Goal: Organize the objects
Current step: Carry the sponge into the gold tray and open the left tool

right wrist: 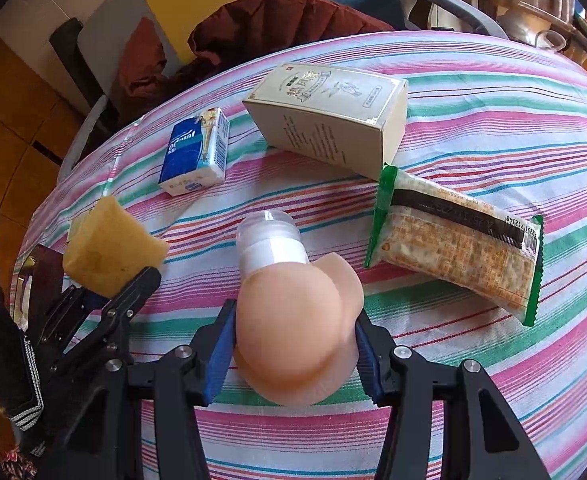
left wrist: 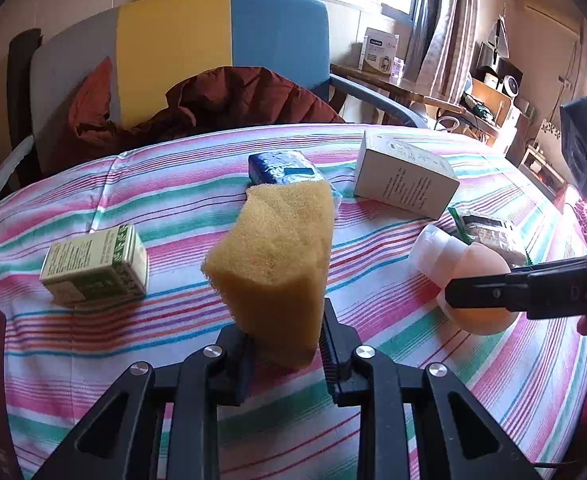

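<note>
- On the striped desk [left wrist: 165,200], your biggest item, the white box [right wrist: 329,116], lies at the far side beside the cracker pack [right wrist: 457,240].
- Your left hand-held gripper [left wrist: 283,344] clamps the yellow sponge [left wrist: 273,264], raised off the cloth.
- Your right hand-held gripper [right wrist: 293,354] grips the peach bottle [right wrist: 293,320], cap pointing away.
- Tissue pack [right wrist: 197,152] and green box [left wrist: 95,266] sit apart on the desk.

1. On our left, the sponge [left wrist: 277,268] is up off the table [left wrist: 173,208], pinched in our left gripper [left wrist: 285,344].
2. Right of it, our right gripper [right wrist: 293,352] has the bottle [right wrist: 293,320].
3. Tissue pack [right wrist: 197,152] sits behind the sponge, big box [right wrist: 329,120] right of that.
4. Cracker packet [right wrist: 457,240] lies just in front of the big box.
5. Small box [left wrist: 97,268] is far left.
</note>
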The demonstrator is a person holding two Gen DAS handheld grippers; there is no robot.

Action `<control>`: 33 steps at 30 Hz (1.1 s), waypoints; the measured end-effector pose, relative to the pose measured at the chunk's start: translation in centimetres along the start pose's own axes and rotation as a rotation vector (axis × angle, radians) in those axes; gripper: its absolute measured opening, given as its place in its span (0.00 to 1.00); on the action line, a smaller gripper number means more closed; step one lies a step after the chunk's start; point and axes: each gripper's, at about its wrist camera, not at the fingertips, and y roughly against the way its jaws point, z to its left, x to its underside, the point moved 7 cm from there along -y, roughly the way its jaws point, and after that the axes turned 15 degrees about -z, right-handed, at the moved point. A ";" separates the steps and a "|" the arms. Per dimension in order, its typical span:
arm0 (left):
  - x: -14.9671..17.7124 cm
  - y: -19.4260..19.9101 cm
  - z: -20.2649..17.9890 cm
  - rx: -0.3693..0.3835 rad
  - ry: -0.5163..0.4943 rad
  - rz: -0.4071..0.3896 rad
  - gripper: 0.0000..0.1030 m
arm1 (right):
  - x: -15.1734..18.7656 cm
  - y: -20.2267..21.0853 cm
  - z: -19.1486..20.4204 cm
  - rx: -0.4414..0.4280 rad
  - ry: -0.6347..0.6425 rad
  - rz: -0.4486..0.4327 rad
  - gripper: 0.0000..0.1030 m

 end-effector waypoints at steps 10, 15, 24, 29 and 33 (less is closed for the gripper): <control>2.2 4.4 2.4 -0.026 0.078 -0.023 0.26 | 0.1 0.5 2.4 -0.119 0.036 -0.018 0.52; 4.0 7.6 2.0 0.003 0.075 -0.016 0.26 | 0.8 1.1 3.0 -0.166 0.046 -0.019 0.52; 4.4 14.3 2.9 0.049 0.154 -0.047 0.26 | 1.4 0.8 3.8 -0.162 0.075 -0.016 0.52; 3.0 17.2 6.4 0.009 0.231 -0.077 0.26 | 1.5 1.0 4.6 -0.175 0.108 -0.031 0.52; 2.4 19.0 10.2 -0.053 0.284 -0.091 0.26 | 1.3 1.5 5.2 -0.206 0.111 -0.052 0.52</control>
